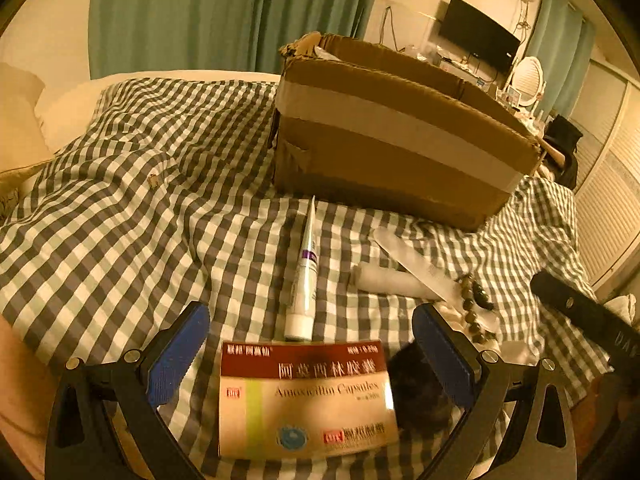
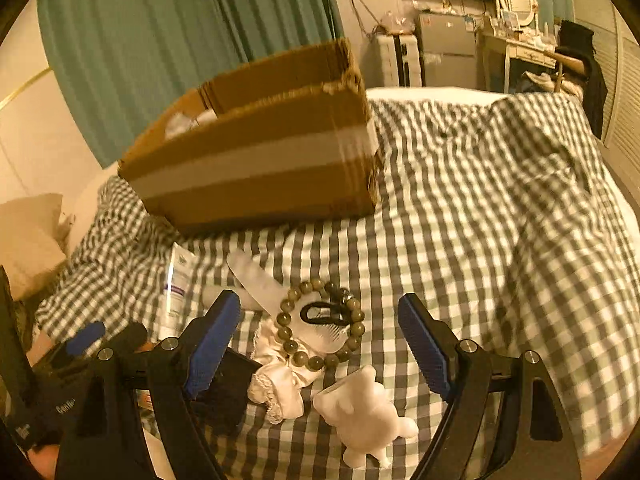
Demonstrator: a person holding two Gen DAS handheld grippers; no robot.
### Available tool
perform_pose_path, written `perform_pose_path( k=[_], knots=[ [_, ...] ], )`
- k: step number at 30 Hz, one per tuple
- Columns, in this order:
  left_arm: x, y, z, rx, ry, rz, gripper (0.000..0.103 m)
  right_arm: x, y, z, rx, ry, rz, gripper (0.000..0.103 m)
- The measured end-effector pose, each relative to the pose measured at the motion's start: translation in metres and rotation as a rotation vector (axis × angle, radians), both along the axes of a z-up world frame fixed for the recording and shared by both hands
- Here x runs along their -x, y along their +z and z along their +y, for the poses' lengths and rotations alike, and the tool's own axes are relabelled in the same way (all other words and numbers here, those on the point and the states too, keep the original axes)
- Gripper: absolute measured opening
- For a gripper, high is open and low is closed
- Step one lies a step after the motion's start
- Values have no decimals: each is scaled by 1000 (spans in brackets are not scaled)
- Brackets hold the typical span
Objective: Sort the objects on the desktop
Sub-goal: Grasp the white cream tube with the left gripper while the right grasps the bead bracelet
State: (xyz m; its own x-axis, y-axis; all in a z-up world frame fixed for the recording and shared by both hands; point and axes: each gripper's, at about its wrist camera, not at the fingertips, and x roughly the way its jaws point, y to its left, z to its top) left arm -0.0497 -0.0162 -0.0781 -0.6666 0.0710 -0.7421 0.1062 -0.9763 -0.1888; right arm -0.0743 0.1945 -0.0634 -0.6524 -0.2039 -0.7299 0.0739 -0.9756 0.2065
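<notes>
Spreading wide, the left gripper (image 1: 310,360) frames a red-and-cream medicine box (image 1: 306,400) at the bottom centre of the left wrist view; its blue pads stand apart on either side, clear of the box. Above the box a white tube (image 1: 305,276) with a purple band lies pointing up the frame toward the cardboard box (image 1: 396,140), which sits on the checked bedspread (image 1: 120,208) in the upper centre. To the right lie a white roll (image 1: 390,280) and a pale flat strip (image 1: 416,258).

Only this view reads the medicine box fully; in the right wrist view it is almost wholly hidden behind the gripper at lower left.

The right gripper (image 2: 320,344) is likewise open, fingers apart and gripping nothing. Between them, in the lower centre, its view shows what the left view catches only at its right edge: a bead bracelet (image 2: 322,322) ringing a black hair clip (image 2: 322,314), resting on white lacy fabric (image 2: 280,384), and a white figurine (image 2: 366,412) just below. The cardboard box's open top, with something white inside, shows at upper left.
</notes>
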Motion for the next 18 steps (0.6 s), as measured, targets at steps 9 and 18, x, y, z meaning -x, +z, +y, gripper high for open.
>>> perform_pose_path(
  k=[9,18],
  knots=[
    [48,-21,-4,-11,-20,-60,103,25,-35,-11,-14,25,-104,81],
    [74,-53,-2,-67,-118,-140,64,45,-68,-22,-69,37,-217,81]
  ],
)
